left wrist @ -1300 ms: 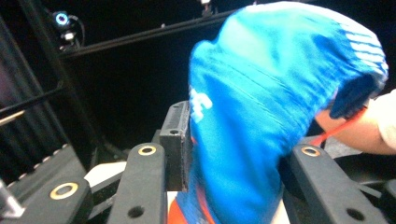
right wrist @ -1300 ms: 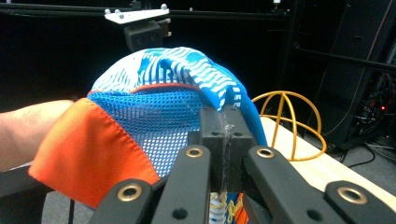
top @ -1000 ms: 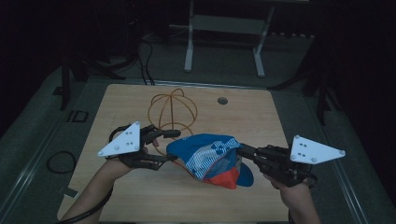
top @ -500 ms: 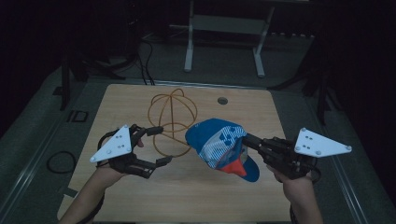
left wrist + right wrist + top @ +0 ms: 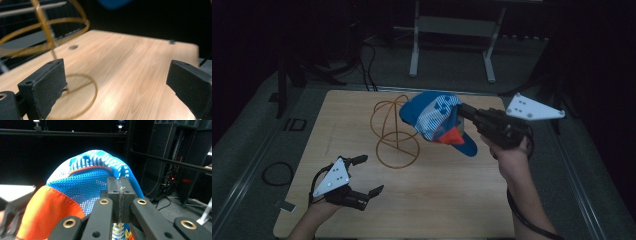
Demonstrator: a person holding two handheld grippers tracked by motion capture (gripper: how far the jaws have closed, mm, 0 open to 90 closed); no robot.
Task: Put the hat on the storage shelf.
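My right hand-held gripper (image 5: 464, 111) is clenched on the blue, white and orange mesh cap (image 5: 434, 117), its jaws pinched tight on a fold of the blue fabric at the cap's rim, as my right gripper view shows close up (image 5: 119, 195). In that view the cap (image 5: 82, 195) spreads to the left of the jaws, blue-and-white patterned crown on top, blue mesh below it and the orange underside of the brim lowest. In the high view the cap hangs in the air, clear of the light wooden worktop (image 5: 452, 200), just beside the upper right of the golden wire cap stand (image 5: 394, 132); whether the cap's edge touches the wire dome I cannot quite tell in this dim light. The stand sits upright on its round wire base near the middle of the worktop. My left hand-held gripper (image 5: 369, 175) is low over the near left part of the worktop, well apart from the cap; its jaws have just been opening and now stand wide apart with nothing between them. My left gripper view looks between the two black pads (image 5: 45, 85) across the bare wood, with the stand's ring base and wire hoops (image 5: 50, 42) at left.
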